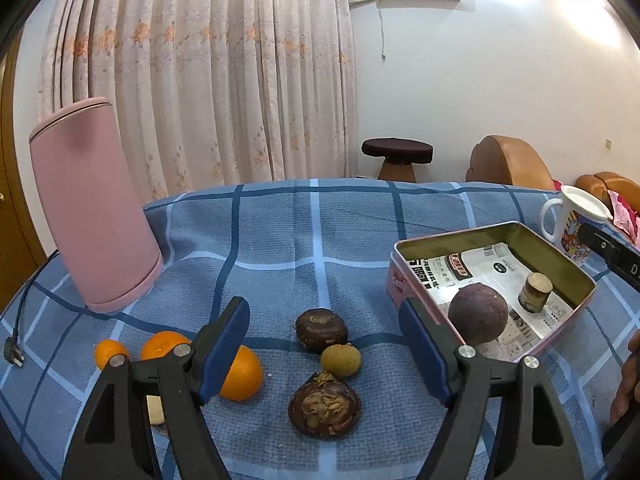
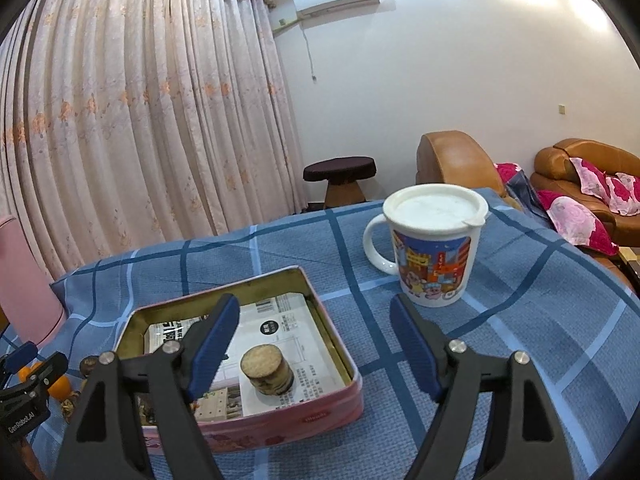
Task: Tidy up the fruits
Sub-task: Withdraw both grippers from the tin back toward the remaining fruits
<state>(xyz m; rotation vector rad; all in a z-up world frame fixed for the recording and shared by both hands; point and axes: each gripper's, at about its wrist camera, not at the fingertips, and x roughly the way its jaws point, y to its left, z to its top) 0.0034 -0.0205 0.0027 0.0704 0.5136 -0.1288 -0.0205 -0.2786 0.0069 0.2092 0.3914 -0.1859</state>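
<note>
Left gripper (image 1: 324, 344) jaws wide, empty — brown fruits (image 1: 321, 330) and oranges (image 1: 240, 374) at lower centre. Right gripper (image 2: 314, 344) jaws wide, empty — tin (image 2: 280, 420) lower left, holding a small jar (image 2: 266, 368).

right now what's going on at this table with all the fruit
A person is sorting fruit into the pink tin using two handheld grippers. One dark purple fruit is already in the tin. The left gripper hangs open over two brown fruits and a small green one. The right gripper is open too, holding nothing.
</note>
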